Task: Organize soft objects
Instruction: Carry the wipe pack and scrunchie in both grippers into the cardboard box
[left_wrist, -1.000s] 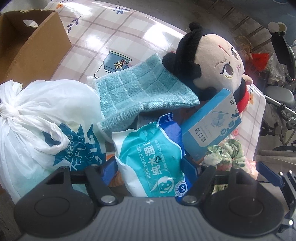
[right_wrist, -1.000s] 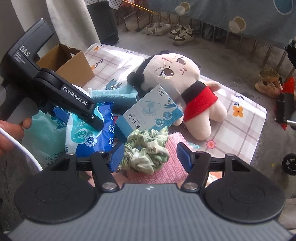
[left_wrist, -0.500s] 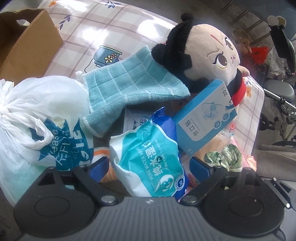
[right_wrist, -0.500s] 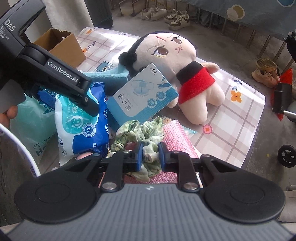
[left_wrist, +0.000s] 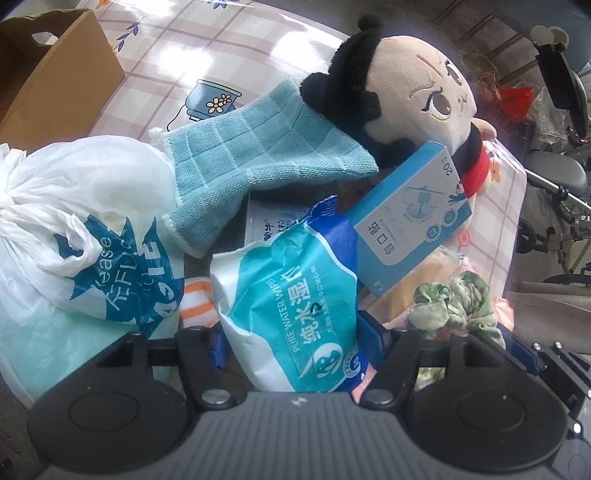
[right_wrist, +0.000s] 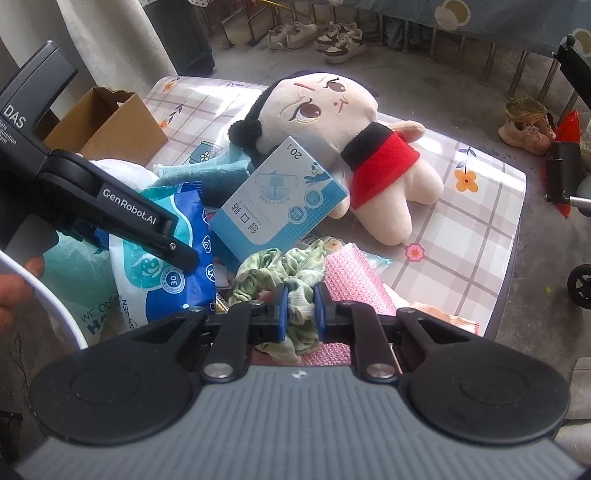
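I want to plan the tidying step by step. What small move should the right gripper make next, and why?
Probably lift straight up a little. The right gripper is shut on the green scrunchie, which lies on the pink cloth beside the blue box.

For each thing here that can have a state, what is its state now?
right gripper: shut on green scrunchie.
left gripper: shut on wet wipes pack.
white plastic bag: tied shut at the top.
cardboard box: open.
plush doll: lying on its back.
blue towel: spread, partly draped.
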